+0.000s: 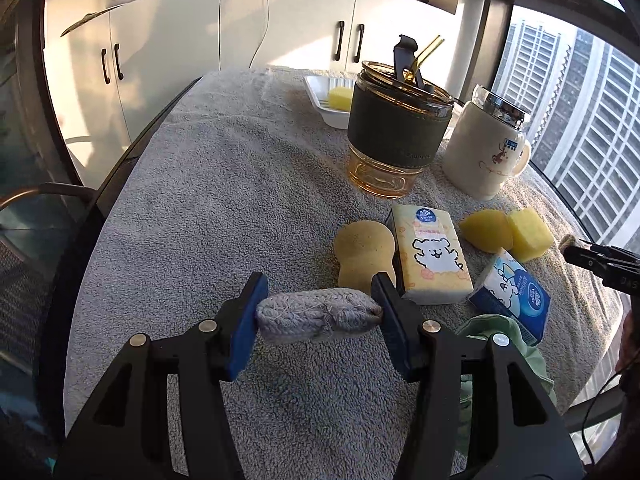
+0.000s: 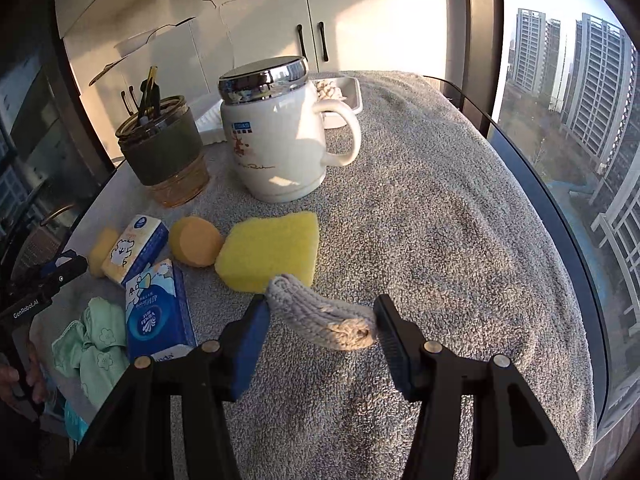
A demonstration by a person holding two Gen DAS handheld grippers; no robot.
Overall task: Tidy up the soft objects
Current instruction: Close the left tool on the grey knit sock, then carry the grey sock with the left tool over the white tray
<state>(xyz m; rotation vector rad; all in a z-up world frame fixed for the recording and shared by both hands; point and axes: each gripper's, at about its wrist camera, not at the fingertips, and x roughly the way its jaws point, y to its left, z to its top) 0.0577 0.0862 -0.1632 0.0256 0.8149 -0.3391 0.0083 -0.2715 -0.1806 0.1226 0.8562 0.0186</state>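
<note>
**A braided piece in each gripper, both off the towel**

Left wrist view: my left gripper [image 1: 318, 312] is clamped on a grey braided rope piece [image 1: 316, 316], which sits crosswise between the blue pads at lower centre of the frame, pinched at both ends. Beyond it on the grey towel [image 1: 224, 184] lie a tan peanut-shaped sponge [image 1: 362, 250], a yellow tissue pack [image 1: 430, 256], a blue tissue pack [image 1: 510, 294], a round orange sponge [image 1: 486, 229] and a yellow block sponge [image 1: 530, 234], all at right of centre. A green cloth [image 1: 504, 332] shows at lower right. At upper centre a white tray [image 1: 320, 98] holds another yellow sponge [image 1: 340, 97], behind an amber glass cup [image 1: 396, 124] and a white lidded mug [image 1: 486, 152].

Right wrist view: my right gripper [image 2: 320, 320] holds a second braided rope piece [image 2: 324, 318], set slantwise between the pads, its frayed end against the right-hand pad. A metal tray [image 2: 352, 94] with pale items shows at upper centre behind the mug.

I judge this the carry step: both pieces gripped, neither placed. Next I need to choose a tray and bring each piece over it without brushing the cup or mug. Which tray takes the rope I cannot tell, though the pale items in the metal one may be similar.
</note>
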